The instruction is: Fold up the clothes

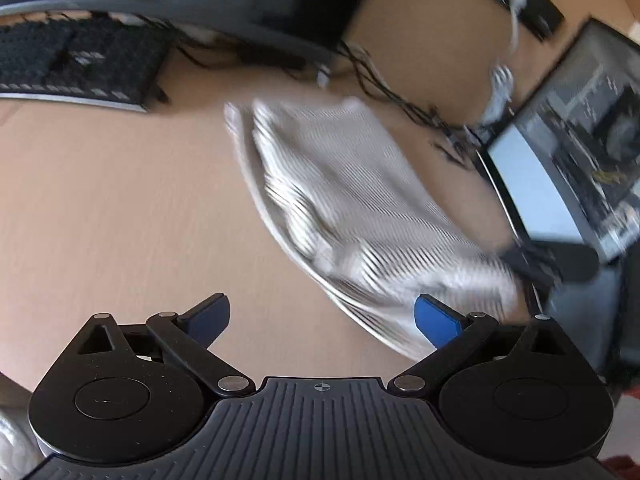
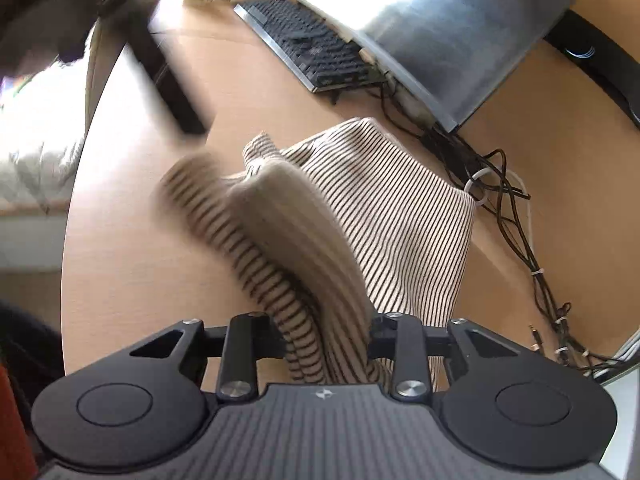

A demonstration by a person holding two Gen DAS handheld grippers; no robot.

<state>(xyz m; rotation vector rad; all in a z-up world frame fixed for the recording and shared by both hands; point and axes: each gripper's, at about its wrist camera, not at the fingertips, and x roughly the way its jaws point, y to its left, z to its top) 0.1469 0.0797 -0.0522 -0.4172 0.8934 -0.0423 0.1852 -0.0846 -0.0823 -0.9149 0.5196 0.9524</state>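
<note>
Spread blue fingers (image 1: pixel 436 320) of the left gripper (image 1: pixel 322 316) are hovering empty, the striped shirt (image 1: pixel 352 200) lying at one o'clock on the tabletop (image 1: pixel 120 200). Right gripper (image 2: pixel 326 340) jaws are pinching the shirt's bunched edge (image 2: pixel 320 320), lifting it for folding.

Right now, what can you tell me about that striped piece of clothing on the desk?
The striped garment is a soft ribbed knit, cream with thin dark stripes. It lies partly folded on the wooden desk, near a keyboard and tangled cables. One bunched end rises from the desk, clamped in the right gripper. The left gripper is open, holding nothing.
</note>
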